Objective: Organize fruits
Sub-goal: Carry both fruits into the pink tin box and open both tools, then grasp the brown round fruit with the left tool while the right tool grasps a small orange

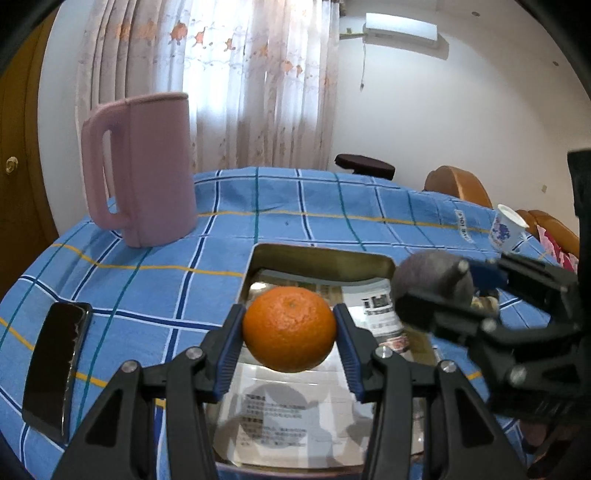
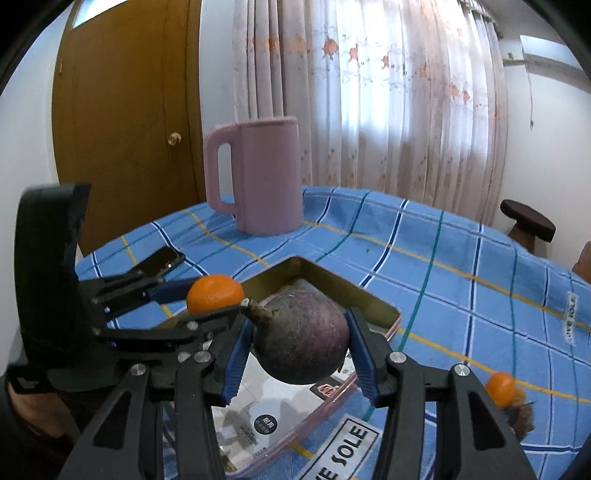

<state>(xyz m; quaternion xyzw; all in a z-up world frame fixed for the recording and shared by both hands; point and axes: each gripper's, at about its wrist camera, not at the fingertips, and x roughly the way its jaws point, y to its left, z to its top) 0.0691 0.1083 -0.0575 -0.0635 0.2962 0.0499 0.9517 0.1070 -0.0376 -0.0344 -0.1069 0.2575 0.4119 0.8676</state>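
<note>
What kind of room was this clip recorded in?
Most likely a room in a home, perhaps a dining or living area. A table under a blue checked cloth stands before a flowered curtain and a wooden door, and an air conditioner hangs on the wall.

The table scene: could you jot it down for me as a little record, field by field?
Left gripper: shut on an orange, held above the tray
Right gripper: shut on a dark purple fruit with a stem
Tray: metal, open, printed paper inside
Tablecloth: blue checked
Also there: pink jug, phone, paper cup, more fruit on the cloth
</note>
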